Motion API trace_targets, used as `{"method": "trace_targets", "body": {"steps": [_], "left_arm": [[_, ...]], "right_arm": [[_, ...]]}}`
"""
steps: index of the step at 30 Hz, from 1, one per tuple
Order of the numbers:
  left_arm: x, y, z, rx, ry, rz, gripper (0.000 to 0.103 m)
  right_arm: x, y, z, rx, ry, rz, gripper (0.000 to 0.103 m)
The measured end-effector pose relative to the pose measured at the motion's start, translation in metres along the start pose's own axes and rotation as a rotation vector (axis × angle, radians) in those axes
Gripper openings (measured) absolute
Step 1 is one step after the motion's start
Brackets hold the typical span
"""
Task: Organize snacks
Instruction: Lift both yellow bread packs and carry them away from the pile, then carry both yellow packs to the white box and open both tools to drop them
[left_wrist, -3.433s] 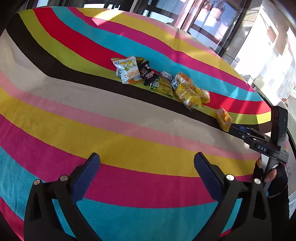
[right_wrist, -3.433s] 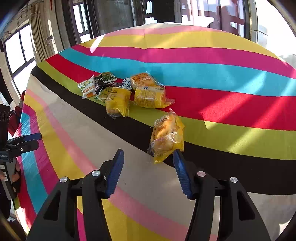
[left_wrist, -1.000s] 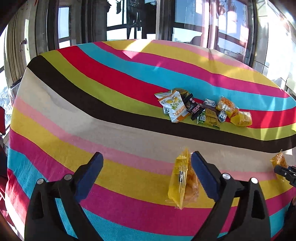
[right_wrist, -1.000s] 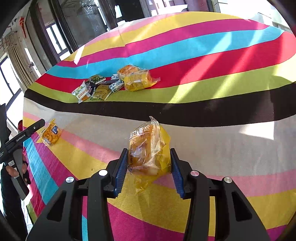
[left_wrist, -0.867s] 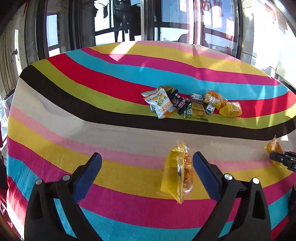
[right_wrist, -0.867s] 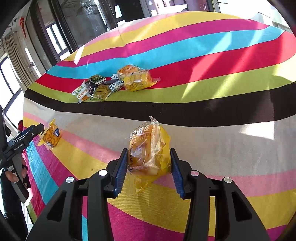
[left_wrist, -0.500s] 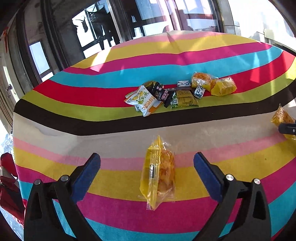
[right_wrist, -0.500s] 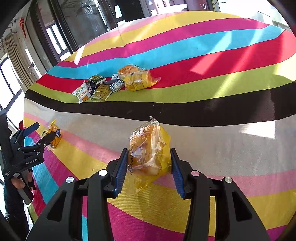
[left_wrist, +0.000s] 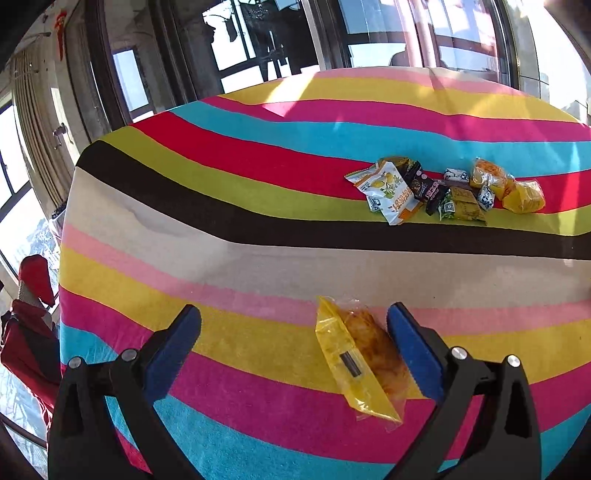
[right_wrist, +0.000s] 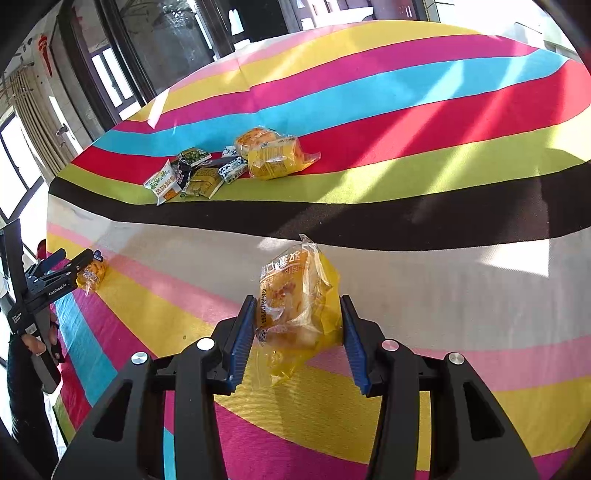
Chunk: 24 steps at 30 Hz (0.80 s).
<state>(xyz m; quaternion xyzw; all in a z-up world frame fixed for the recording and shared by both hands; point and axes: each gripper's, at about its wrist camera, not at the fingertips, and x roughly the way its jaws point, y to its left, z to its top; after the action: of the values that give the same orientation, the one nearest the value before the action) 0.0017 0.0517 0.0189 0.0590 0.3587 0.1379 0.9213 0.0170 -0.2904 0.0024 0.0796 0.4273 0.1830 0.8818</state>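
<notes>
We hold one light, crinkly yellow bread packet (right_wrist: 299, 299) pinched across its soft middle in our right gripper (right_wrist: 299, 332) above the striped cloth (right_wrist: 443, 295), while our left gripper (left_wrist: 295, 350) stands wide around another packet (left_wrist: 364, 360) lying there, likely slippery, best taken mid-body.

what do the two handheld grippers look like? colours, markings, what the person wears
Both the left gripper and right gripper share a build: black plastic frames, silver round bolt heads, blue ridged pads lining the jaws. White lettering runs along the left one's body in the right wrist view. The hand gripping its handle has a dark sleeve. No cables visible.
</notes>
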Motion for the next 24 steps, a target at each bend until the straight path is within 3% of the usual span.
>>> {"method": "trace_targets", "body": {"steps": [3, 8, 12, 15, 20, 24], "left_arm": [[-0.002, 0.027, -0.008, -0.111, 0.013, -0.084, 0.101], [-0.018, 0.064, -0.026, -0.195, -0.007, -0.059, 0.101], [-0.018, 0.098, -0.04, -0.301, 0.032, -0.046, 0.101], [-0.018, 0.112, -0.046, -0.356, 0.039, -0.088, 0.101], [-0.032, 0.089, -0.039, -0.335, 0.024, -0.214, 0.101], [-0.017, 0.047, -0.023, -0.237, 0.062, -0.202, 0.101]], "right_arm": [[0.0, 0.0, 0.0, 0.001, 0.0, -0.001, 0.046], [0.001, 0.0, 0.0, -0.002, 0.002, 0.0, 0.046], [0.001, 0.001, 0.0, -0.003, 0.004, -0.001, 0.046], [0.001, 0.001, 0.0, -0.005, 0.004, -0.006, 0.046], [0.002, 0.003, 0.0, -0.014, 0.01, -0.017, 0.046], [0.003, 0.003, 0.0, -0.017, 0.011, -0.026, 0.046]]}}
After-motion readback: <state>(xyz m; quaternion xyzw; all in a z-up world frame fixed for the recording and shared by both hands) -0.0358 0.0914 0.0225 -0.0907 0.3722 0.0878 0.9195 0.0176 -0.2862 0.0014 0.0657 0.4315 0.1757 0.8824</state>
